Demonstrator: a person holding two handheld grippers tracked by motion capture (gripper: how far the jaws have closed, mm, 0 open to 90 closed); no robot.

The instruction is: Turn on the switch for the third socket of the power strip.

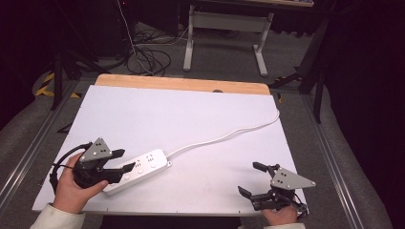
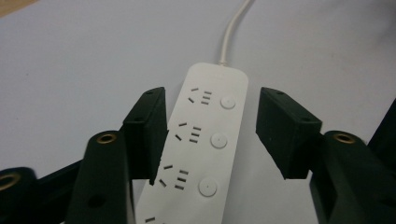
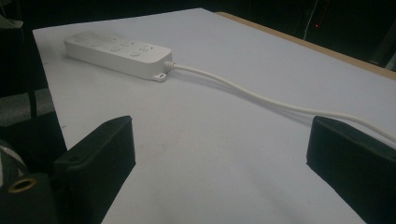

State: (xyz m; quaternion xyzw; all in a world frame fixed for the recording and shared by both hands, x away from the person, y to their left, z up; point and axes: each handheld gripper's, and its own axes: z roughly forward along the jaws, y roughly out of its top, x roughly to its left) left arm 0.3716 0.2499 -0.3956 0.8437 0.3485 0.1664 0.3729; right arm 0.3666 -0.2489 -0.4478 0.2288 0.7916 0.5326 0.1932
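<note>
Power strip (image 2: 205, 154), between open left claw (image 2: 212, 133)

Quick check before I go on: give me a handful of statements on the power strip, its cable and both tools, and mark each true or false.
1. The left tool straddles the power strip with its jaws open. True; in the left gripper view one jaw stands on each side of the strip.
2. A plug sits in one of the strip's sockets. False; the sockets that show are empty.
3. The right tool is shut on the cable. False; it is open near the table's front right corner, holding nothing.
4. The cable runs from the strip toward the table's far right edge. True.
5. The strip stands on its side. False; it lies flat, sockets up.
</note>
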